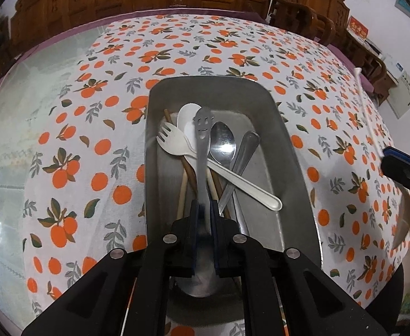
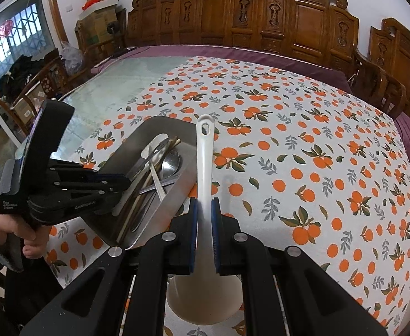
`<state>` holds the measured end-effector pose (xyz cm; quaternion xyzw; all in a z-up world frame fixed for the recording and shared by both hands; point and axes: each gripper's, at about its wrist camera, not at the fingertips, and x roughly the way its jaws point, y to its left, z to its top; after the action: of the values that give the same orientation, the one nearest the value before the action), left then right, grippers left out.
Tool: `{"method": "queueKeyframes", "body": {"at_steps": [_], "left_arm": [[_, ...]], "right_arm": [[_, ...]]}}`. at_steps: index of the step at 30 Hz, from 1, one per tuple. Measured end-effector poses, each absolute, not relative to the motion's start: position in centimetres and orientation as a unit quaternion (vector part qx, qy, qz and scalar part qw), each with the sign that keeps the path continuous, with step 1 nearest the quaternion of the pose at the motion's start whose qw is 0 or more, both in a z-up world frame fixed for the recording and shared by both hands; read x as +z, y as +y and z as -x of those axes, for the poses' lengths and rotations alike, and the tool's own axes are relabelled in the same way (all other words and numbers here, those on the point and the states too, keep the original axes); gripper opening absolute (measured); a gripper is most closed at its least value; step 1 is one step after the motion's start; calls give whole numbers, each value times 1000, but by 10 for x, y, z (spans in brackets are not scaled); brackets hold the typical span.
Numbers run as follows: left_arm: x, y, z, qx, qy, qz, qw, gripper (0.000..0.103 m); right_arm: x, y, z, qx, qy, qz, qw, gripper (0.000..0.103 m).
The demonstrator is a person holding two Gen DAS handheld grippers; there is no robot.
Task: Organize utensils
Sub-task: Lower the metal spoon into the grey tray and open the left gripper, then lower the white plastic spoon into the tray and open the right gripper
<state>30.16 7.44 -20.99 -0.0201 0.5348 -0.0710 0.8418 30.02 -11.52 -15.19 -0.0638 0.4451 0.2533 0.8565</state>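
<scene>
Two grippers, each loaded: left gripper [image 1: 204,210] fingers pinch the smiley-face steel spoon [image 1: 202,151] over the steel tray [image 1: 297,173] on the bench. Right gripper [image 2: 204,210] fingers pinch the white rice paddle [image 2: 204,168], handle pointing forward, just beside the tray's edge. Tray holds white fork [image 1: 174,141], steel spoon [image 1: 223,142], chopsticks [image 1: 189,173].

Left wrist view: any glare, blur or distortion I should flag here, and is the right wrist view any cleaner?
Left wrist view: strong fisheye bending at the tablecloth edges, a bright highlight on the metal spoon in the tray, and the smiley-handled spoon soft near the left hand-held gripper. Right wrist view: same bending, window reflection on the bare glass tabletop, white spatula sharp.
</scene>
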Motion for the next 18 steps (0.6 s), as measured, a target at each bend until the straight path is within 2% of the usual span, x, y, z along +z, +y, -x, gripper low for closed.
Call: {"method": "queueKeyframes", "body": {"at_steps": [3,6,10,15,18], "left_arm": [[-200,77,-297,-70,526,21,848,19],[-188,79,-292,-71,515,20,854,19],[-172,87,-286,-65,497,17,865,27],[-157,101,-278,-49,477,12,877,31],[-150,112,-273,-40,468,11,883,48]], "right_arm": [[-150,-111,-302,258,443,61,856,11],[-147,-105,-305,264,442,54,856,11],[-143,-92,-311,275,437,46,855,11],[-143,-70,-318,290,438,31,850,11],[-147,-58,-324,298,444,21,845,11]]}}
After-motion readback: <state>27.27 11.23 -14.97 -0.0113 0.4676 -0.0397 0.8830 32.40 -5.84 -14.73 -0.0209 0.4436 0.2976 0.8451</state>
